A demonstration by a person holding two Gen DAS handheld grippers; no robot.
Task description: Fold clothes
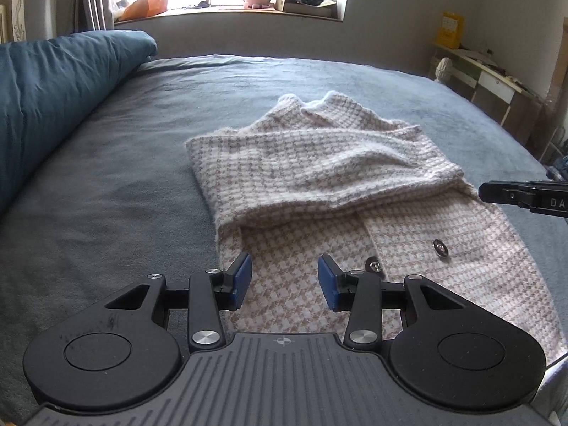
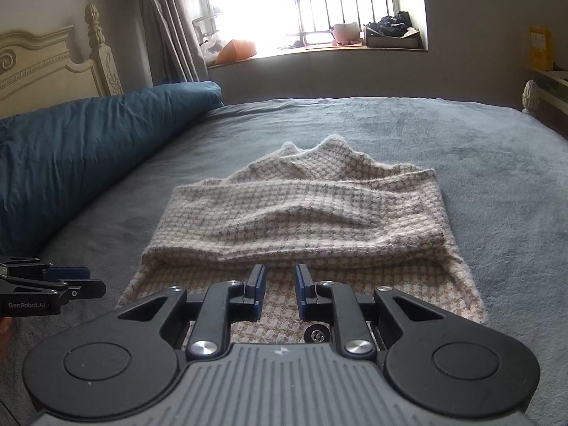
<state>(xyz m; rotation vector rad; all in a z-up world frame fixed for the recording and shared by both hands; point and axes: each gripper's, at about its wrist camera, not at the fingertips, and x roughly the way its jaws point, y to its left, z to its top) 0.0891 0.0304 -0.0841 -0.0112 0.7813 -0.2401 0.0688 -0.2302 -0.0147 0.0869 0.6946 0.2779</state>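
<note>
A checked jacket (image 1: 319, 177) lay on the grey bed (image 1: 106, 177), in the middle of both views, with its sleeves folded across its top half. It looked woolly, thick and soft, so it would likely bend easily and feel a bit heavy. Its round shiny buttons (image 1: 440, 248) were hard. The left gripper (image 1: 284, 280) hovered over the bottom part at 6 o'clock, fingers spread wide and holding nothing. The right gripper (image 2: 280, 291) also hovered there, fingers apart a little, empty too. A good place to grab would probably be the two bottom corners of the hem, to lift it toward the collar at 12 o'clock. A puffy blue blanket (image 1: 53, 88) lay at 9 o'clock.
</note>
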